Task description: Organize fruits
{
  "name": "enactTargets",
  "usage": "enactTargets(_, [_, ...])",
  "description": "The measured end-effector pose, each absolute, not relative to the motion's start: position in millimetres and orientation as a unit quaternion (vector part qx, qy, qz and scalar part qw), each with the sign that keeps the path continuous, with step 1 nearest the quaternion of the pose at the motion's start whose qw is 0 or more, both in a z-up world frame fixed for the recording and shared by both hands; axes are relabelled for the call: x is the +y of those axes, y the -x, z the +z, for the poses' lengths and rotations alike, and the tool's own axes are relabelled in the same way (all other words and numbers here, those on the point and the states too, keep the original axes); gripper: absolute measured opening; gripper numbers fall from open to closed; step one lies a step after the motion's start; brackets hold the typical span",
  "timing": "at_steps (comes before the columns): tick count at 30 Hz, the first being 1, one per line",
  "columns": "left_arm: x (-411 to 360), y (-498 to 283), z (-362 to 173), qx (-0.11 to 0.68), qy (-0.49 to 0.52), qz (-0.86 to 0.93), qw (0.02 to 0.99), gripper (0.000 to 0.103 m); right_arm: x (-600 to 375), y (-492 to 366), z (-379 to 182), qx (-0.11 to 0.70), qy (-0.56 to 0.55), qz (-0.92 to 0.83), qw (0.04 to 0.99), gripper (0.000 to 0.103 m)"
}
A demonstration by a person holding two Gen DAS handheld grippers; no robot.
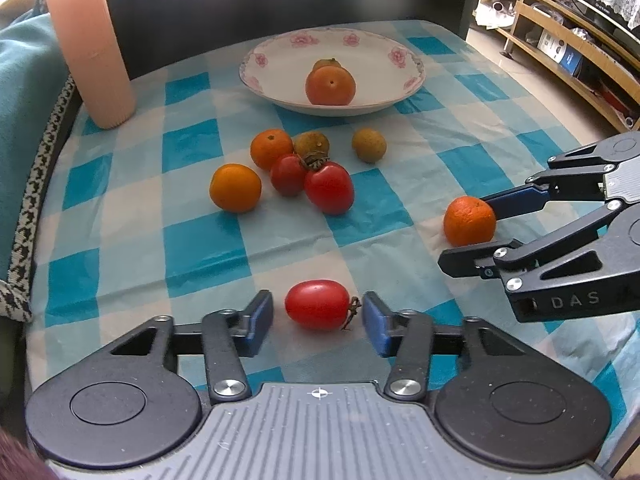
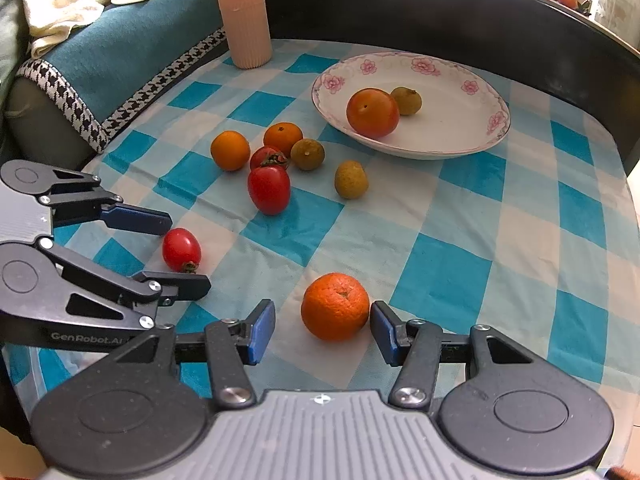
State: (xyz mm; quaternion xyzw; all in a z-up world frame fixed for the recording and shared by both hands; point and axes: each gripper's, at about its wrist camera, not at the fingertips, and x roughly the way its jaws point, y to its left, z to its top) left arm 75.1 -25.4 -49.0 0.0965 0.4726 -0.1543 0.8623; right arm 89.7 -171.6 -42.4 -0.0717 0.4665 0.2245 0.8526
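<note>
Two views show the scene. Through the left wrist camera, our left tongs (image 1: 318,318) stand spread around a red tomato (image 1: 317,304) on the checked worktop (image 1: 400,184), pads just clear of it. Far off, the flowered plate (image 1: 280,56) holds two fruits; a loose cluster lies between.

Through the right wrist camera, our right tongs (image 2: 323,330) stand spread around a mandarin (image 2: 335,306), a gap at each pad. A pink cylinder (image 2: 244,12) stands far left.
</note>
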Motion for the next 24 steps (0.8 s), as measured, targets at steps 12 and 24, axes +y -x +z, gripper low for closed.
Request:
enactTargets(12, [-30.7,-75.2,-44.9,0.474,-0.102,-0.159,0.86,0.046,-172.9,-90.7,-39.7,0.467,0.073,0.205,0.857,0.05])
enactTargets(24, [-38.7,-89.4,-36.8,0.464,-0.093,-0.156,0.867,0.046,-172.7,-95.3,-30.0,0.456,0.062,0.207,0.863,0.05])
